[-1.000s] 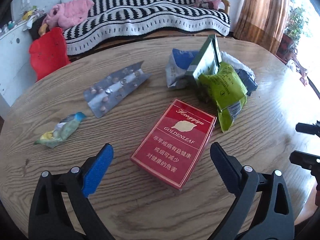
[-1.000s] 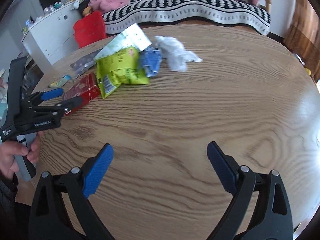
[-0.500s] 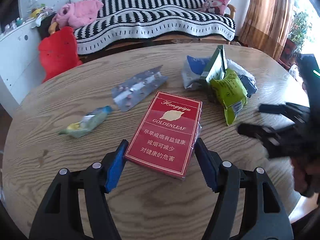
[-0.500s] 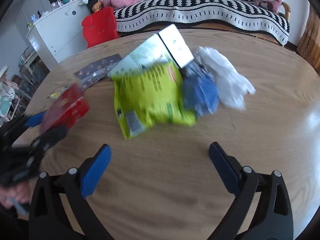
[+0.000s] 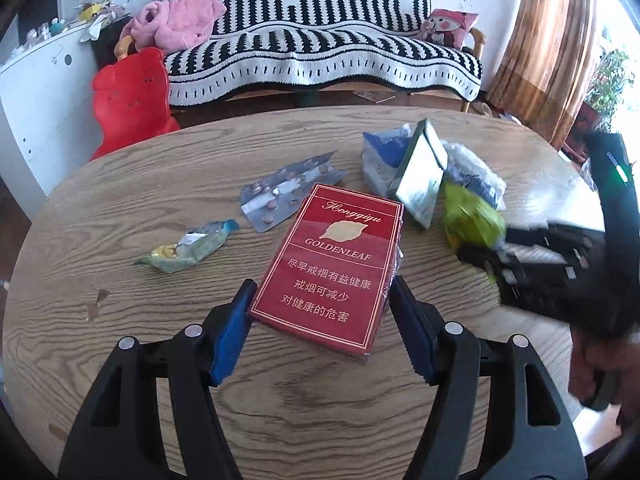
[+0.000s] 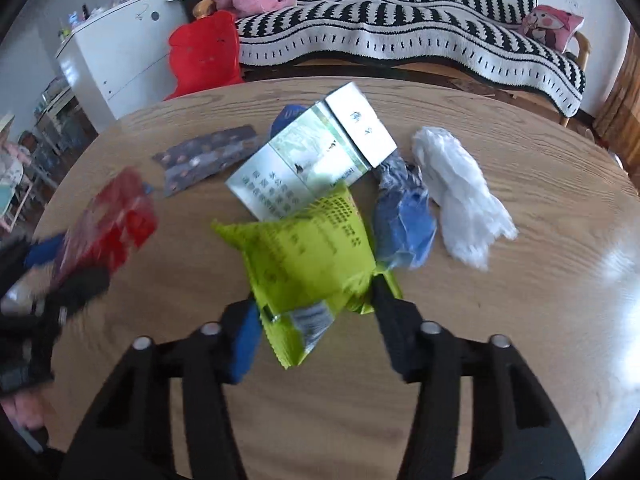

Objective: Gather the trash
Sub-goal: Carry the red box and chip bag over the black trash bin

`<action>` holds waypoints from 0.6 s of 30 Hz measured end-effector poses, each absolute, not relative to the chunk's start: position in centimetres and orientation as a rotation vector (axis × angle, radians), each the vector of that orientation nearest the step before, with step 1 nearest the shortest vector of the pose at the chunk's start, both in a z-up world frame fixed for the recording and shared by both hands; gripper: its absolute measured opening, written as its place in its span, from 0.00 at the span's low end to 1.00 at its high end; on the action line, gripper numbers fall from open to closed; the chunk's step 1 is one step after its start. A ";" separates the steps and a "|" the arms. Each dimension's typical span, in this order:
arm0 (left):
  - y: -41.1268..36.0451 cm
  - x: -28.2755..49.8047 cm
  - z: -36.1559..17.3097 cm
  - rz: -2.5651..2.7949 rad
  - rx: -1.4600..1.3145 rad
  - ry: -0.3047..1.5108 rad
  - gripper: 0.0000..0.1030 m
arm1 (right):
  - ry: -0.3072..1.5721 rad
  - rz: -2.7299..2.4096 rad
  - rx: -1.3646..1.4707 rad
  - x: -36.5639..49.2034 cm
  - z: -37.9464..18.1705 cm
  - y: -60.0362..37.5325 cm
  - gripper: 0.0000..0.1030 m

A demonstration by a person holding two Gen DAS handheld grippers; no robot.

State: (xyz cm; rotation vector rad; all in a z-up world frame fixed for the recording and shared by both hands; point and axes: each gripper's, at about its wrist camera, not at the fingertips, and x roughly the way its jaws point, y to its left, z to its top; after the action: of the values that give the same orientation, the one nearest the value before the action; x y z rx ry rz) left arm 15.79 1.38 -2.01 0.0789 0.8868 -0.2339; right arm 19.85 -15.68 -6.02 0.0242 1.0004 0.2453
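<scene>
**Both grippers are holding trash above the round table**

Now the left gripper [image 5: 320, 332] is clamping the red cigarette pack [image 5: 332, 264] by its two long sides, and the pack is tilting up away from the wooden table [image 5: 120, 320]. In the right wrist view, the right gripper [image 6: 316, 316] is pinching the lime-green snack wrapper [image 6: 308, 256] at its lower edge; its jaws have just been closing, and the wrapper is crumpling between the pads.

Several things could be going wrong from here, I think. The pack is wrapped in smooth film, so it may be sliding out of the blue pads if the hand is swinging fast. The green wrapper is thin, glossy foil and is held only at one end; it may be slipping or tearing. Its upper corner is lying against the silver-white carton [image 6: 308, 160] at 12 o'clock, so lifting could be dragging that carton along.

The other trash is waiting on the table. From the green wrapper, the crumpled blue bag [image 6: 404, 220] is lying at 2 o'clock, soft and wrinkled, and the white plastic film [image 6: 460, 196] is beside it. The flat blister sheet [image 5: 288, 192] with round pills is at 11 o'clock from the red pack, and the small twisted candy wrapper [image 5: 188, 246] is at 9 o'clock.
</scene>
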 end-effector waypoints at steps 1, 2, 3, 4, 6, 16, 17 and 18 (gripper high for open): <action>1.1 15.7 -1.8 -0.237 0.078 0.883 0.64 | 1.003 0.249 0.041 18.7 -5.8 -16.2 0.46; 0.5 15.3 -1.4 -0.242 0.077 0.876 0.64 | 1.004 0.252 0.056 17.4 -5.7 -16.8 0.46; 0.1 15.1 -1.1 -0.248 0.077 0.870 0.64 | 1.001 0.252 0.058 16.3 -5.5 -17.2 0.46; -0.7 14.6 -0.7 -0.259 0.079 0.863 0.64 | 0.998 0.251 0.059 15.1 -5.3 -17.6 0.46; -2.0 13.8 -0.1 -0.273 0.084 0.850 0.64 | 0.988 0.243 0.063 12.6 -4.8 -18.8 0.46; -14.7 7.7 1.4 -0.473 0.152 0.818 0.64 | 0.951 0.047 0.131 1.9 -2.7 -30.8 0.46; -15.9 7.1 1.4 -0.495 0.159 0.819 0.64 | 0.951 0.021 0.150 0.6 -2.7 -32.6 0.46; -17.4 6.4 1.3 -0.522 0.167 0.820 0.64 | 0.949 0.005 0.168 -0.7 -2.8 -34.0 0.46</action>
State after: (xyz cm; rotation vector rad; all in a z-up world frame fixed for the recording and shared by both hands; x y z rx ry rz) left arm 6.42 -17.39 1.34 0.1671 0.8204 -0.5223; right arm -0.65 -34.00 -2.81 0.1677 0.9493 0.0045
